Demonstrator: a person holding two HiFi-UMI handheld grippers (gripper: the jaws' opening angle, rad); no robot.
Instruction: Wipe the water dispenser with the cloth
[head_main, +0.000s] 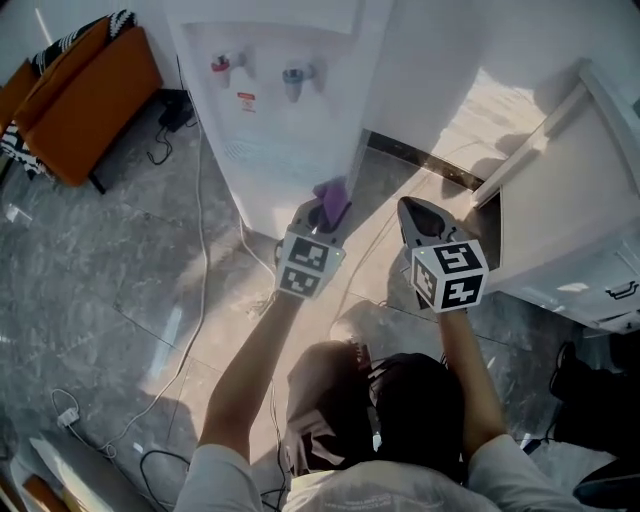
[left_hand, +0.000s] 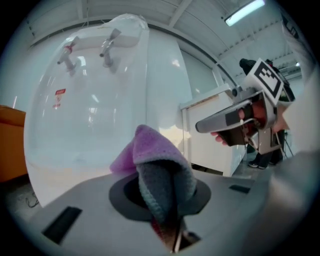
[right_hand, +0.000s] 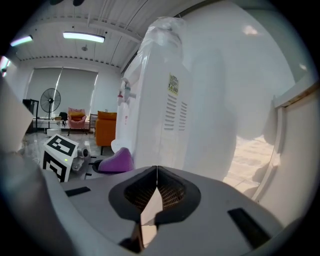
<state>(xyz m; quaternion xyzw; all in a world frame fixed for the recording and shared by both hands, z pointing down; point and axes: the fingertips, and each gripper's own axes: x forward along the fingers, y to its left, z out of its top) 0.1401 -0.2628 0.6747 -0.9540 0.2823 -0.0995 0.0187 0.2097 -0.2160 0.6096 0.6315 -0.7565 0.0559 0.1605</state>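
The white water dispenser (head_main: 285, 110) stands at the top middle of the head view, with a red tap (head_main: 222, 66) and a blue tap (head_main: 294, 74). My left gripper (head_main: 326, 214) is shut on a purple cloth (head_main: 333, 199) just off the dispenser's lower right corner. In the left gripper view the cloth (left_hand: 157, 165) sticks up folded between the jaws, with the dispenser (left_hand: 100, 105) close ahead. My right gripper (head_main: 418, 218) is shut and holds nothing, to the right of the dispenser. The right gripper view shows the dispenser's vented side (right_hand: 170, 100) and the cloth (right_hand: 117, 161).
An orange chair (head_main: 85, 95) stands at the left. A white cabinet (head_main: 575, 210) with its open door is at the right. White cables (head_main: 190, 290) trail across the grey tiled floor beside the dispenser. The person's head and legs fill the bottom middle.
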